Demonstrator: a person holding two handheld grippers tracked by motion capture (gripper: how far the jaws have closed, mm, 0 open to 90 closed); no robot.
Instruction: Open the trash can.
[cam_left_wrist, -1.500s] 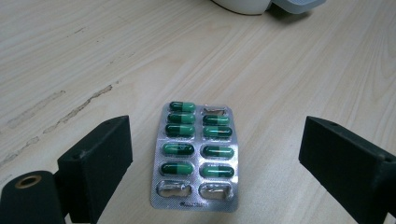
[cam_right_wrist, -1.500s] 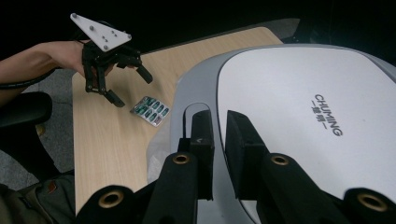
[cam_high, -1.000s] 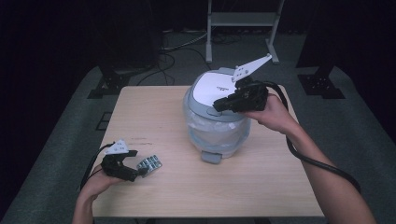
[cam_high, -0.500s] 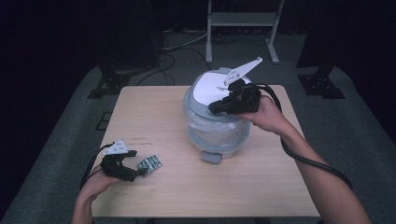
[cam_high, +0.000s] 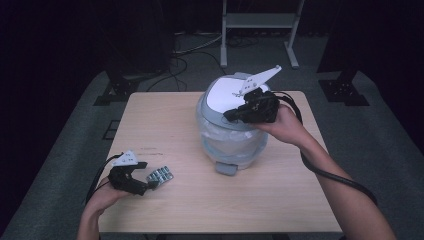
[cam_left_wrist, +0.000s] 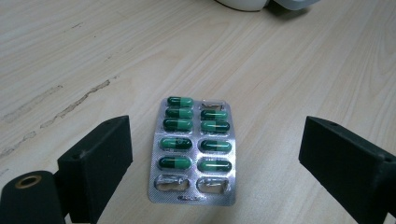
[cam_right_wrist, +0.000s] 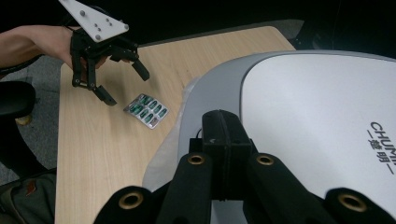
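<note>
The left claw (cam_left_wrist: 215, 186) stands wide open. The pill pack (cam_left_wrist: 194, 149) lies flat on the table (cam_high: 280, 200) between its jaws, long side pointing to 12 o'clock. The right claw (cam_right_wrist: 224, 140), pinched shut, rests on the cooker lid (cam_right_wrist: 317, 116).

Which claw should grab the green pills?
Probably the left claw: its open jaws already stand either side of the silver blister pack of green capsules. The right claw is shut over the white-lidded rice cooker, far off.
</note>
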